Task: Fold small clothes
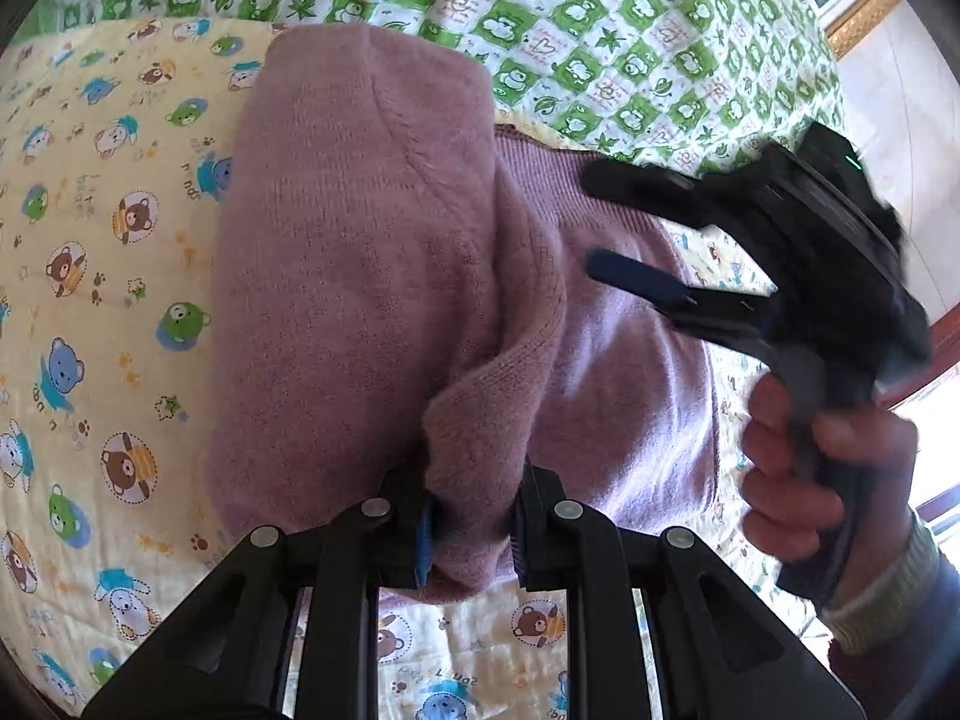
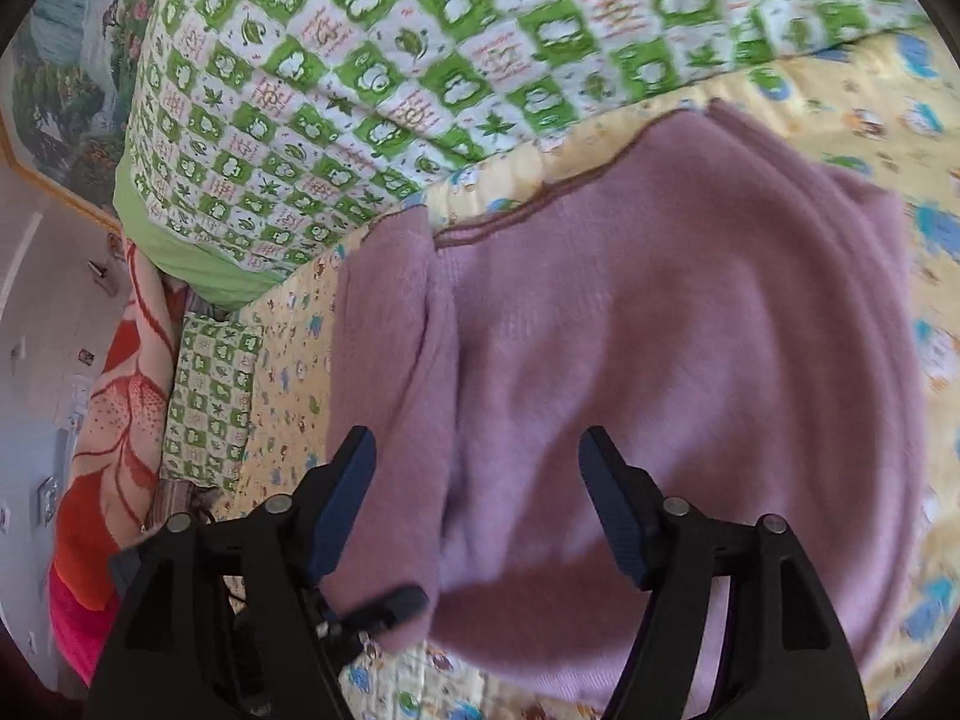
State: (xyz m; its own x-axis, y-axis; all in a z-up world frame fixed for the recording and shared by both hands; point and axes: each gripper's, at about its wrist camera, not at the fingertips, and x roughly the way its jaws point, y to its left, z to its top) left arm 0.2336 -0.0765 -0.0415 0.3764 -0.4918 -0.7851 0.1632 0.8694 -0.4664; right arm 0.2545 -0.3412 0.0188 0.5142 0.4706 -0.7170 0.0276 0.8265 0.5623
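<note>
A mauve knit sweater point(image 1: 360, 276) lies on the yellow cartoon-print sheet point(image 1: 90, 240), with one side folded over the body. At the bottom of the left wrist view my left gripper point(image 1: 468, 516) is shut on a bunched fold of the sweater. My right gripper point(image 1: 588, 221) hovers over the sweater's right part, jaws apart and empty, held by a hand point(image 1: 798, 480). In the right wrist view the right gripper point(image 2: 477, 450) stands open just above the sweater point(image 2: 660, 330), with nothing between its fingers. A sleeve point(image 2: 384, 360) lies folded along the sweater's left edge.
A green-and-white checked quilt point(image 2: 390, 90) is heaped along the far side of the bed, right behind the sweater. A small checked pillow point(image 2: 210, 396) and an orange floral blanket point(image 2: 120, 420) lie at the left edge. Bare yellow sheet point(image 2: 936, 240) shows at the right.
</note>
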